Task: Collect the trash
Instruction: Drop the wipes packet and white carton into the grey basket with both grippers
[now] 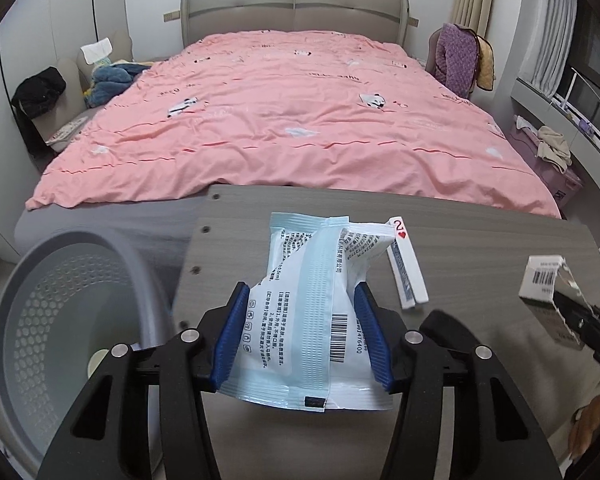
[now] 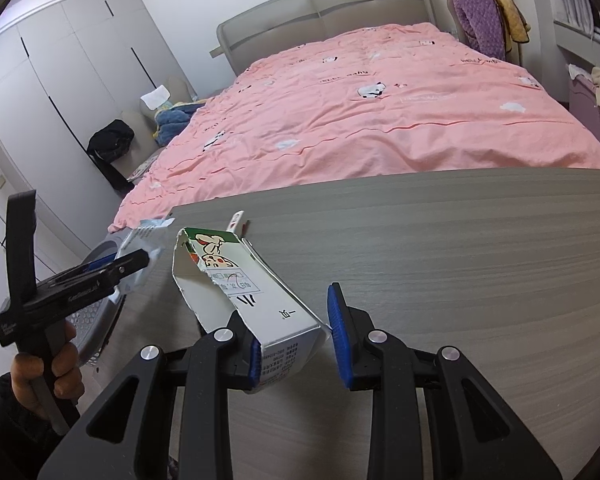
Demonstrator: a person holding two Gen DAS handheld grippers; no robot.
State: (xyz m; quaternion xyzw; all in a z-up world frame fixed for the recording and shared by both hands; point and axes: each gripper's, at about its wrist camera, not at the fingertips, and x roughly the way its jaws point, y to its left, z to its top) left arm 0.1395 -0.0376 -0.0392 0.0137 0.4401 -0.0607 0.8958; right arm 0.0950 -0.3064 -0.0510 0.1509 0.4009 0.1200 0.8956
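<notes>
My left gripper (image 1: 302, 332) is shut on a white and pale blue plastic wrapper (image 1: 312, 312) with black print, held above the grey table's (image 1: 480, 240) left part, beside the grey bin (image 1: 60, 304). In the right wrist view my right gripper (image 2: 294, 340) holds a torn white carton (image 2: 256, 300); its left pad touches the carton, its right pad (image 2: 338, 320) stands just off the carton's corner. The left gripper with the wrapper (image 2: 140, 240) shows at that view's left. The carton (image 1: 548, 292) also shows at the left wrist view's right edge.
A folded two-of-hearts playing card (image 1: 406, 268) lies on the table behind the wrapper. The perforated bin stands left of the table, below its edge. A bed with a pink quilt (image 1: 292, 120) lies beyond the table. White wardrobes (image 2: 60, 80) line the left wall.
</notes>
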